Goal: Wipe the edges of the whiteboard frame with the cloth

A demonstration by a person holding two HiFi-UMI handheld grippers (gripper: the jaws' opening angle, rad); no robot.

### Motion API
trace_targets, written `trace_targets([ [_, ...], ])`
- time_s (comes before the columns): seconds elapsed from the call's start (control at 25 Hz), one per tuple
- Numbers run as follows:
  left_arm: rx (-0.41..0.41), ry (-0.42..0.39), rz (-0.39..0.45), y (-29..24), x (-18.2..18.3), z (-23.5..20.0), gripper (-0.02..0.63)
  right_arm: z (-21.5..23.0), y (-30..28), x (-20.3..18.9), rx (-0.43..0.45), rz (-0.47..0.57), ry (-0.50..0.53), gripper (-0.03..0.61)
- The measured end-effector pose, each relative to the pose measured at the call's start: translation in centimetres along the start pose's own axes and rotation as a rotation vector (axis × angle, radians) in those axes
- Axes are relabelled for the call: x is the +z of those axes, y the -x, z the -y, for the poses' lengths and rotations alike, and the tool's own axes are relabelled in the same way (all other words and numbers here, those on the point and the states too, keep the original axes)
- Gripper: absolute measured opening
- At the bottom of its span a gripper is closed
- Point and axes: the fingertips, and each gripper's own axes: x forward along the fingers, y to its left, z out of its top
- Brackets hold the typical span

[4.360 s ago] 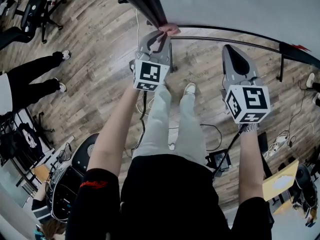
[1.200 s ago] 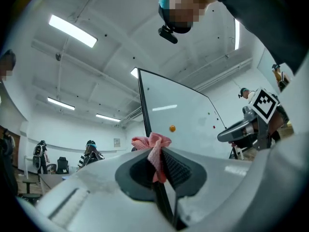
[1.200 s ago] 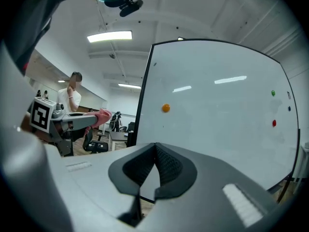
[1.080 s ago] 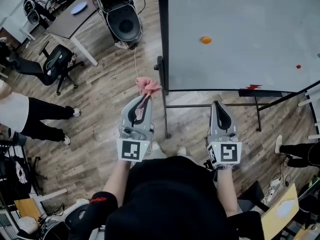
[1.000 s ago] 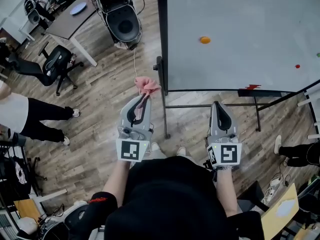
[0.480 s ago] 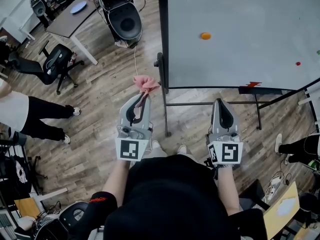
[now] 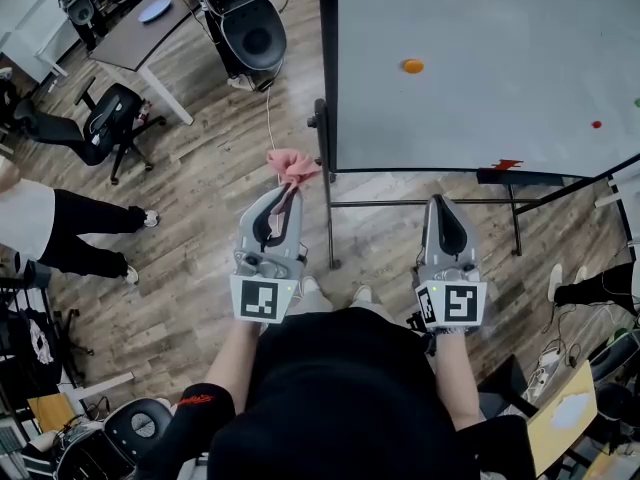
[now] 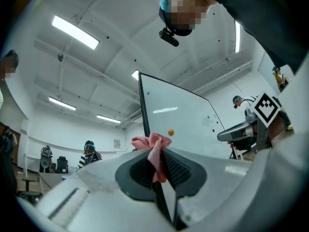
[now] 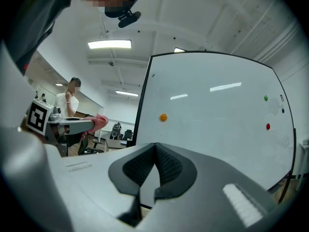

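Cloth [image 7: 292, 165], pink and bunched, is pinched in the left tongs [image 7: 291, 190]. Their jaws are closed on it, so a crumpled tuft sticks out past the tips, and the left gripper view shows a strip of it trapped between them. Held this way, the soft tuft leads and would meet a surface before the hard tips do, which suits wiping a narrow rail. The right tongs [image 7: 444, 204] are closed too, jaws meeting at the tips with nothing between them. They hang below the whiteboard's [image 7: 480, 58] bottom edge, apparently just kept out of the way.

The tuft is near the whiteboard's lower left corner, just left of the dark frame [image 7: 327, 68] running up that side. In the head view a strip of floor [image 7: 220, 168] shows between cloth and frame, so they look apart, though depth is hard to judge from above. The wipe seems not to be in contact now. The next move likely means bringing the tuft against the rail and running it along.

The stand [image 7: 328, 218] below that corner is close to the left tongs and could be knocked. An orange magnet [image 7: 412, 66] sits well inside the frame, clear of any edge pass.
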Motion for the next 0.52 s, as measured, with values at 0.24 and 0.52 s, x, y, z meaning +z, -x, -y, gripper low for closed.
trace_targets([
  [0.24, -0.004, 0.002, -0.011, 0.45, -0.37, 0.08, 0.021, -0.29, 0.16, -0.25, 0.0, -0.011, -0.001, 0.0],
  [0.52, -0.002, 0.001, -0.015, 0.66, -0.88, -0.25, 0.021, -0.78, -0.01, -0.61, 0.002, -0.021, 0.006, 0.0],
])
